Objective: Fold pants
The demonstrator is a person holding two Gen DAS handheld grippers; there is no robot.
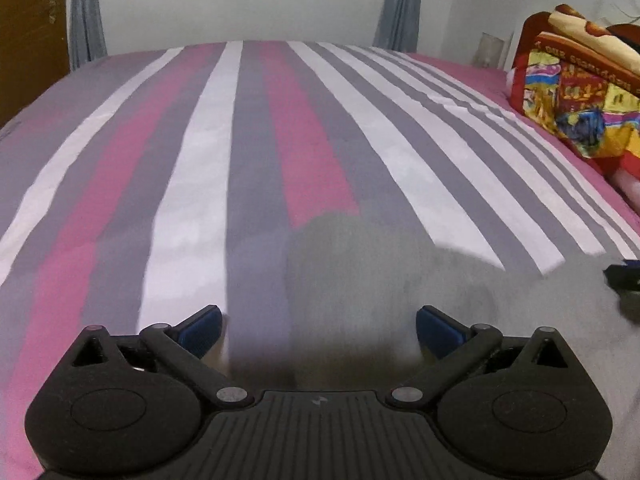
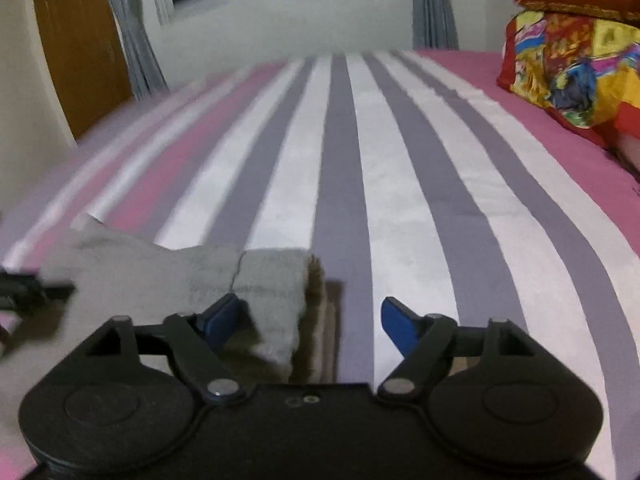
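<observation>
Grey pants (image 1: 400,280) lie on the striped bed, blurred, in front of and to the right of my left gripper (image 1: 318,326), whose blue-padded jaws stand wide open and empty just above the cloth. In the right wrist view the pants (image 2: 192,280) lie folded at the lower left, with a raised layered edge near the middle. My right gripper (image 2: 312,320) is open and empty; its left pad (image 2: 222,318) is over the pants' edge and its right pad (image 2: 398,326) is over the bedsheet. Each gripper shows at the other view's edge: the right one (image 1: 624,276), the left one (image 2: 24,290).
The bed (image 1: 256,140) has a pink, grey and white striped sheet. A stack of colourful pillows (image 1: 580,92) sits at the right edge, also in the right wrist view (image 2: 572,72). A wall, window and curtains are behind the bed, a wooden door (image 2: 80,44) at left.
</observation>
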